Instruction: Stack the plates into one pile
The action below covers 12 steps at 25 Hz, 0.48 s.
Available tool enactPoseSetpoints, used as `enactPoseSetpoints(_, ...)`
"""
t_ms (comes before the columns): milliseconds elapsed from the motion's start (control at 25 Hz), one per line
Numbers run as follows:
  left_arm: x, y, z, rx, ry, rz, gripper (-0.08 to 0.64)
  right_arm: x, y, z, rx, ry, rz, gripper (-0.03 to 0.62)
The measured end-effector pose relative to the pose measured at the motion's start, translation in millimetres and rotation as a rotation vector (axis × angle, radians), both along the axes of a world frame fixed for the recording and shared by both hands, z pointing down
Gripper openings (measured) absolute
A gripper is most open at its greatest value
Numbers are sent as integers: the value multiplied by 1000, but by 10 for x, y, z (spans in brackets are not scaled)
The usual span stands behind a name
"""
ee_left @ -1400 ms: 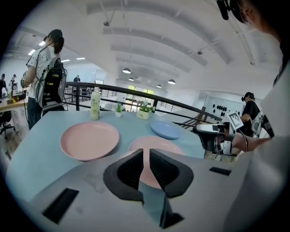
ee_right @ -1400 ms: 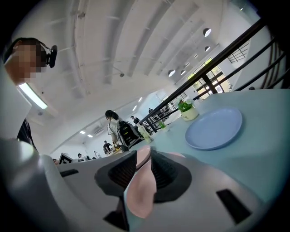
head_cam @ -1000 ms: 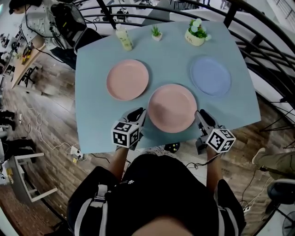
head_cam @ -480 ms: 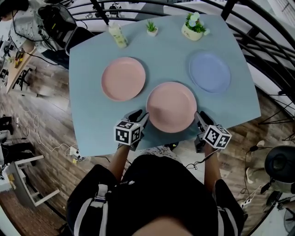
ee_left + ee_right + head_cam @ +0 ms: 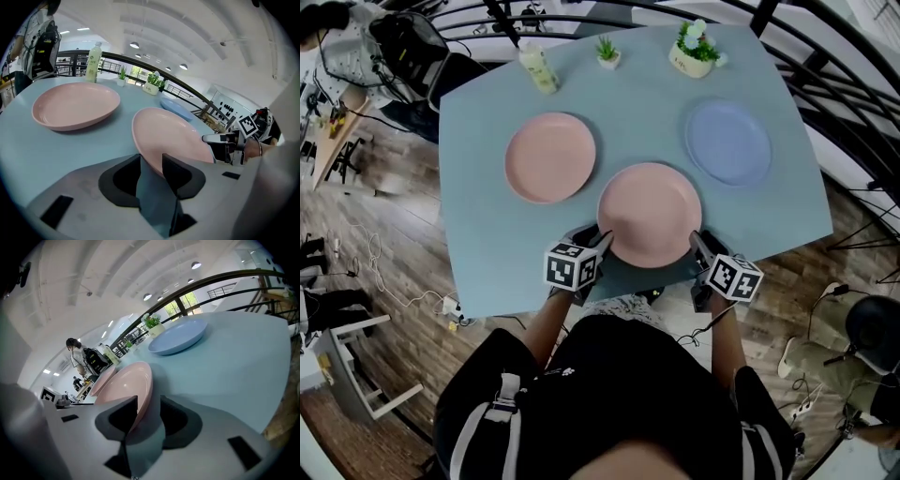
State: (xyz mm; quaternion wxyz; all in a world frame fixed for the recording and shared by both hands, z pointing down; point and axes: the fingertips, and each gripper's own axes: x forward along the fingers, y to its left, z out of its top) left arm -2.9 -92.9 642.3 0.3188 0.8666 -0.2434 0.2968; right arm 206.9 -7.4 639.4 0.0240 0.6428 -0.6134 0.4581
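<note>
The left tongs (image 5: 600,242) and right tongs (image 5: 697,244), each clamped on the near pink plate (image 5: 650,214) at its rim, have raised it slightly off the desk (image 5: 637,84), ready for stacking.

2 forearms reach forward; the left gripper (image 5: 598,244) and right gripper (image 5: 698,247) seemingly pinch the pink plate (image 5: 650,214) rim between their jaws.

So the near round pink plate (image 5: 649,214) sat at the light blue table's (image 5: 487,253) front edge, between left gripper (image 5: 602,243) and right gripper (image 5: 698,244); second round pink plate (image 5: 550,157) behind-left, round blue plate (image 5: 728,142) behind-right.
</note>
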Motion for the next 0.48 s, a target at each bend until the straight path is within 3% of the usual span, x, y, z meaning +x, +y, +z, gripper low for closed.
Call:
enactPoseSetpoints(280,17,-29,62,-64,52,-78,124,-131,-50,55,-1,-39,-10,92)
enactPoseSetpoints(480,2,-11,52,-63,28,-81,122,-129,-41,2,-1,-65,23,81)
